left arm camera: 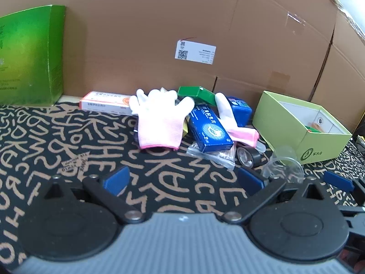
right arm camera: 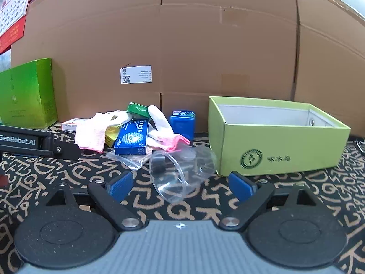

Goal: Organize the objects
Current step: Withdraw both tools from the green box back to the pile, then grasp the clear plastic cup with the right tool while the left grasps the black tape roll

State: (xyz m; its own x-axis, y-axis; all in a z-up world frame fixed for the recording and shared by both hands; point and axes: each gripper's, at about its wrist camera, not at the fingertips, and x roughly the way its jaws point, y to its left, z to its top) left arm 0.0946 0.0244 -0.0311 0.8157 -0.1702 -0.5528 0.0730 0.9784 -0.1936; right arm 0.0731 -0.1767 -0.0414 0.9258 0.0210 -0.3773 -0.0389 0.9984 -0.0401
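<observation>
This is looking like a storeroom or packing area pressed into use as a recording spot rather than a lived-in room. Large brown shipping cartons [right arm camera: 182,45] are standing stacked as a wall behind the work surface, taped at the seams, one wearing a white shipping label [right arm camera: 136,74] with QR codes. A red wall calendar [right arm camera: 13,11] is hanging at the upper left. The surface is wearing a black cloth [left arm camera: 68,137] printed with tan letters, and small household goods are lying heaped on it: medicine boxes [left arm camera: 211,129], knit work gloves [left arm camera: 159,118], and an open green carton [right arm camera: 273,141].
</observation>
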